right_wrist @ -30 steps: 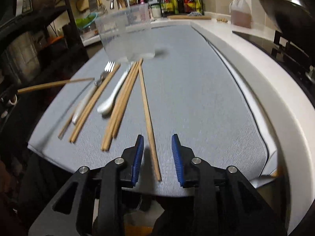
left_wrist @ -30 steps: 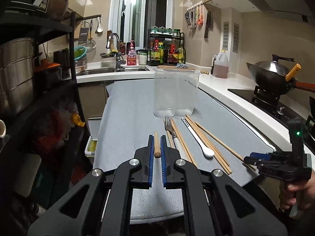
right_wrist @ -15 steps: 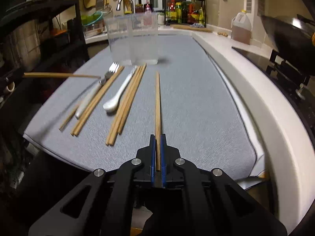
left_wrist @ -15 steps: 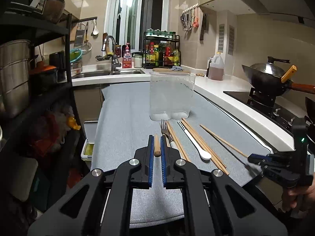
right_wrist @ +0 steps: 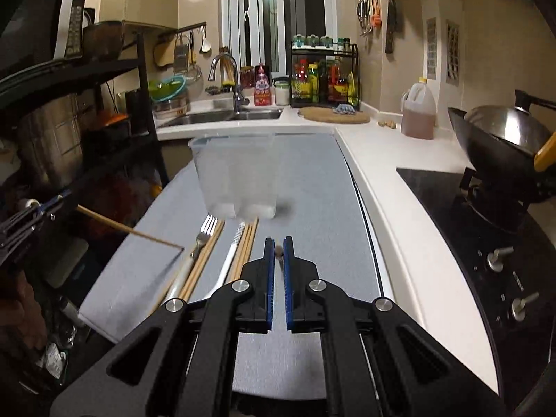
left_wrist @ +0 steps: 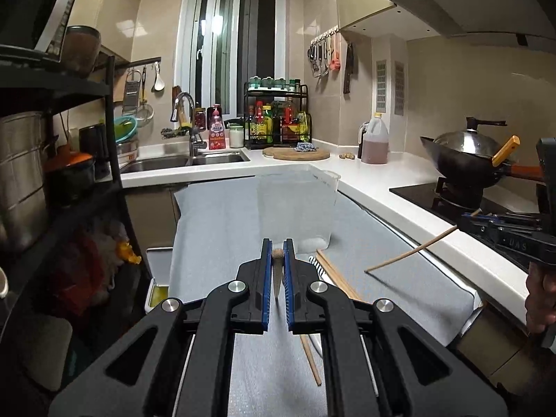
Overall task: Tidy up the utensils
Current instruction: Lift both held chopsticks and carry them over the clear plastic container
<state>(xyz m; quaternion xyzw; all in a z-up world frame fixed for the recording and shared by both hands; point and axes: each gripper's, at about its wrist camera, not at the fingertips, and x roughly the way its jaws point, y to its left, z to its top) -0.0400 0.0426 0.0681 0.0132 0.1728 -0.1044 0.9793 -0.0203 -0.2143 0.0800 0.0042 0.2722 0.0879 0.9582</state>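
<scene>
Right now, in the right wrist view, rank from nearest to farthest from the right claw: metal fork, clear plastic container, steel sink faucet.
1. Metal fork, on the mat, left of the right claw.
2. Clear plastic container, ahead on the mat.
3. Steel sink faucet, far back left.

Beige-tiled kitchen — tall window point(left_wrist: 229, 45) behind sink point(left_wrist: 184, 161), white counter point(left_wrist: 382, 173), black shelving point(left_wrist: 55, 87) left.

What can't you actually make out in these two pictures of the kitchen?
- Left wrist view: the left gripper hides the fork and spoon; only some chopsticks show beside it.
- Right wrist view: the right gripper's chopstick shows only its tip.
- Both views: the clear container is blurred, so any contents are unreadable.
- Spice rack bottle labels are too small.
</scene>
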